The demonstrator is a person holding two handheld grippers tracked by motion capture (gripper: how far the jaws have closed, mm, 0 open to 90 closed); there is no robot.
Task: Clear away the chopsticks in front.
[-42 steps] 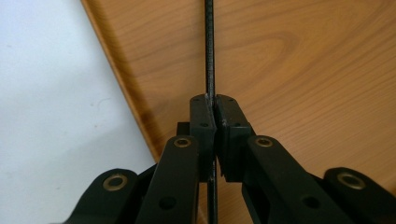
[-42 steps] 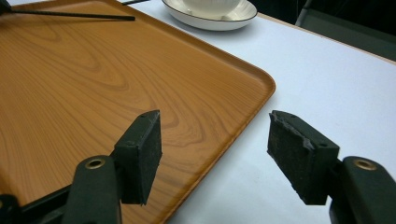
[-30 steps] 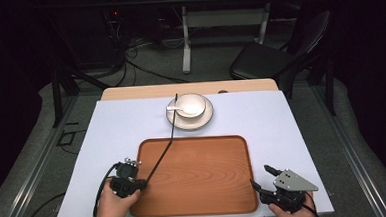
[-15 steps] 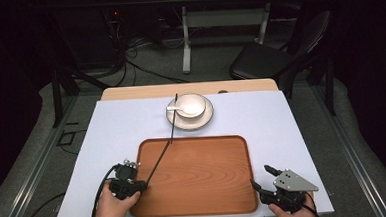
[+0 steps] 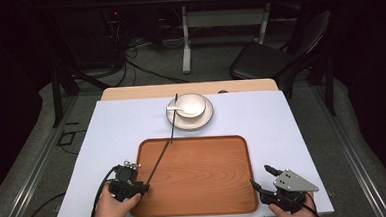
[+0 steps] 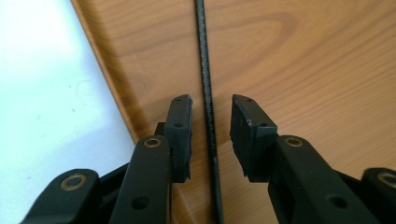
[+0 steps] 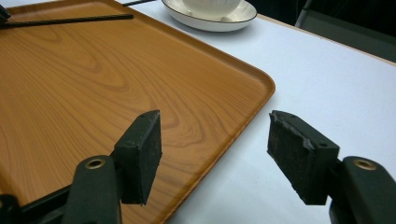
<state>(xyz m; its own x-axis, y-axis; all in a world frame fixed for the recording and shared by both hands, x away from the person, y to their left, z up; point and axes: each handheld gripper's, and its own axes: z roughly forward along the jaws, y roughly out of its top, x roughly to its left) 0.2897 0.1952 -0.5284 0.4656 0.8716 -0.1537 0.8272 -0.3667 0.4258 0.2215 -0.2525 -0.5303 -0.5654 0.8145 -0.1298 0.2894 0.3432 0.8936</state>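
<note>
Black rod (image 6: pixel 206 93), wood-grain orange-brown tray (image 5: pixel 204 178), white bowl (image 5: pixel 190 105) (dark-rimmed cream plate (image 5: pixel 204 122)), pale blue table cover (image 5: pixel 117 127)

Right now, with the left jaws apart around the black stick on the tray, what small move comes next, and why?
Probably draw the left gripper back. Its jaws have just been opening, with gaps beside the stick, which seems to rest on the tray.

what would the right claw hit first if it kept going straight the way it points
Probably the near right corner rim of the wooden tray, which lies just ahead of the right claw; its jaws stand open with nothing between them. Beyond it lies the plate, though depth is hard to judge.
</note>
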